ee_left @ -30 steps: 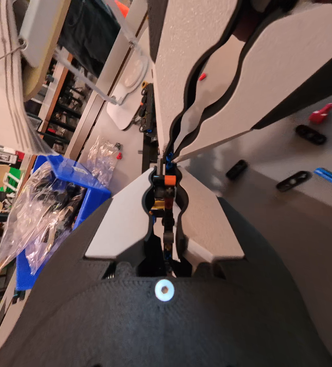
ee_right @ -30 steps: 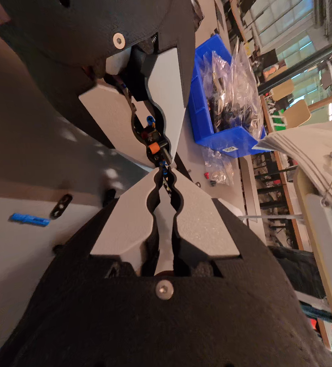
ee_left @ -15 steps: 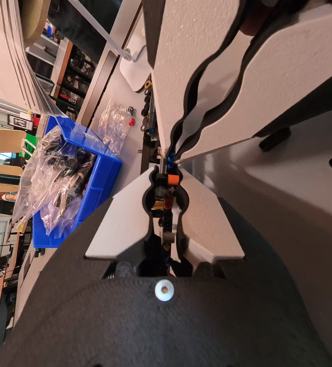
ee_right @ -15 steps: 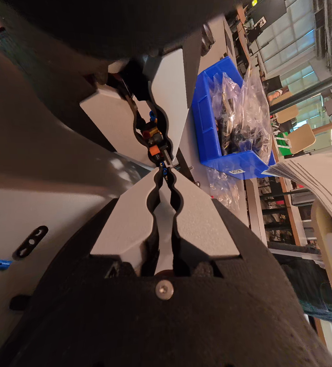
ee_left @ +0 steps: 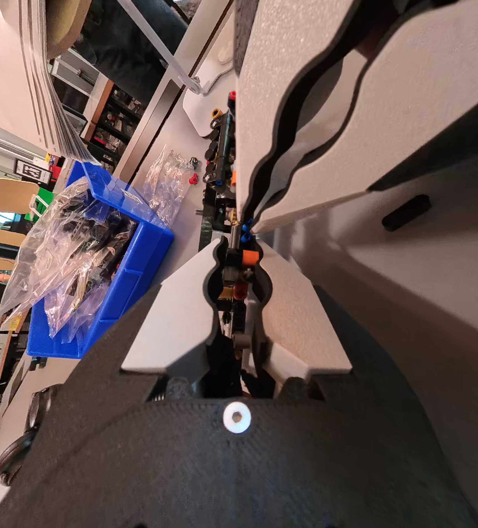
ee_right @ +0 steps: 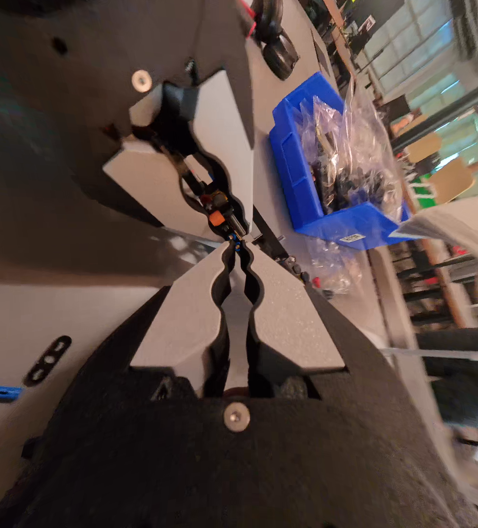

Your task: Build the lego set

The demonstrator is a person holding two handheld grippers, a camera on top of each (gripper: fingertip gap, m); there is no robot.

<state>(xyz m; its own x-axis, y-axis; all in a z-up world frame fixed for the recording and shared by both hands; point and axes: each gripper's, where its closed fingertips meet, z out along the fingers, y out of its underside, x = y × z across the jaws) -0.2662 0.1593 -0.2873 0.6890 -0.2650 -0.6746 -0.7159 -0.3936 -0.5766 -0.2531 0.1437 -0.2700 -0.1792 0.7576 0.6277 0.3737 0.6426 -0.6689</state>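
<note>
Left gripper (ee_left: 236, 251) clamps the lego assembly (ee_left: 239, 281) | right gripper (ee_right: 236, 245) pinches blue pin (ee_right: 234, 241) | align pin squarely, press gently.

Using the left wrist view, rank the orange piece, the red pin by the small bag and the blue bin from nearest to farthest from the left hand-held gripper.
1. Orange piece: between the left hand-held gripper fingertips.
2. Red pin: on the table, up-left, beside the small bag.
3. Blue bin: farther left, holding bags.

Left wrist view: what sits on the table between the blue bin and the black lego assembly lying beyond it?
A crumpled clear plastic bag lies between the blue bin and the black lego assembly, with a small red piece beside it.
</note>
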